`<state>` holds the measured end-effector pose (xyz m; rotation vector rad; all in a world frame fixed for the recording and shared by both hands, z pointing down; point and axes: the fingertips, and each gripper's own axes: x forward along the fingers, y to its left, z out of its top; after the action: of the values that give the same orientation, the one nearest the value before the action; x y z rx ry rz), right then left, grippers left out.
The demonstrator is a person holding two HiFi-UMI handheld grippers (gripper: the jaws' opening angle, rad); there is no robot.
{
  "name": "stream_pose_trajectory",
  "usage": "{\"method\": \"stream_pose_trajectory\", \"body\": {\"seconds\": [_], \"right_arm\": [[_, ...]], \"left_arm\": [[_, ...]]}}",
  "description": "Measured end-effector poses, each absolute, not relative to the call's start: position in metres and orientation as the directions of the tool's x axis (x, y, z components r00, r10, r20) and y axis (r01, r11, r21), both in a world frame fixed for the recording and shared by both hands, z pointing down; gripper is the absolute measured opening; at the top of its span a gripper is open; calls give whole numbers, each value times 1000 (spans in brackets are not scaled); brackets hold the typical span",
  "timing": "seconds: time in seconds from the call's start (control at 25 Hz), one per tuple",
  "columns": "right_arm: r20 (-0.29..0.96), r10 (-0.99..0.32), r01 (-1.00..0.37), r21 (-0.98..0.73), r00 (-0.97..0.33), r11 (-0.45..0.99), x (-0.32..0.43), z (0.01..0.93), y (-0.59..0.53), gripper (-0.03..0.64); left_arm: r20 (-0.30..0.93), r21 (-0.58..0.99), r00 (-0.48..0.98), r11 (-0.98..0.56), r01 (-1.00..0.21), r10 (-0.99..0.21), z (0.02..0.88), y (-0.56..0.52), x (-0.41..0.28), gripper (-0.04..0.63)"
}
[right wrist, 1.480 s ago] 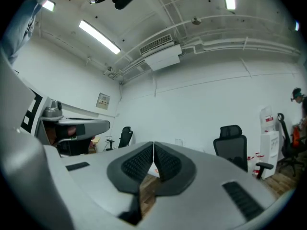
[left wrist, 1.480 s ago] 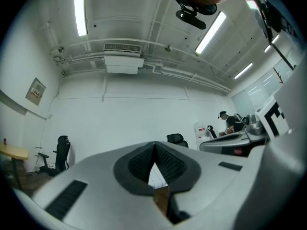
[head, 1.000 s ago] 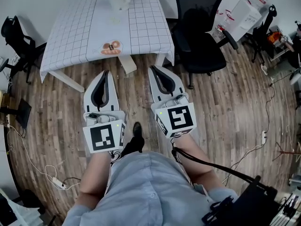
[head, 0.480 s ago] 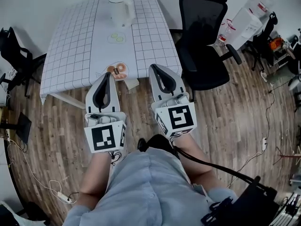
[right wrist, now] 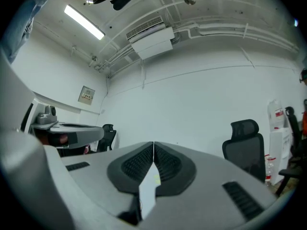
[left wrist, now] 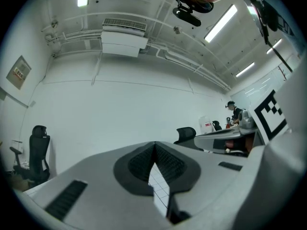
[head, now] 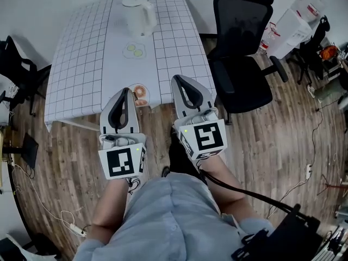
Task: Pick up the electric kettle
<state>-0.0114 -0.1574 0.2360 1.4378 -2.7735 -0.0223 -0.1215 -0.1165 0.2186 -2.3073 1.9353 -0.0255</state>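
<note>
Grippers, head view: left gripper and right gripper side by side, tips at near edge of checked table; small plate between tips
Electric kettle, head view: electric kettle white, upright at far end of table, 12 o'clock from both grippers, well apart
Left gripper view: jaws pressed together at tips, nothing pinched; checked cloth shows below
Right gripper view: jaws pressed together, empty; office chair at 3 o'clock

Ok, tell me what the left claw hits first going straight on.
The way looks free: the left claw is over the near edge of the table, and its own view shows only the wall ahead. The kettle stands just right of that line; depth is unclear.
</note>
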Motion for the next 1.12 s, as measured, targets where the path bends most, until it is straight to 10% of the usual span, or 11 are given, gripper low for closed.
{"method": "stream_pose_trajectory", "body": {"seconds": [1.12], "right_arm": [[26,-697,-695,70,-716,716,32,150,-316,3]], "left_arm": [[-133,-107,15,0,-994,-991,112,-253,-65,0]]}}
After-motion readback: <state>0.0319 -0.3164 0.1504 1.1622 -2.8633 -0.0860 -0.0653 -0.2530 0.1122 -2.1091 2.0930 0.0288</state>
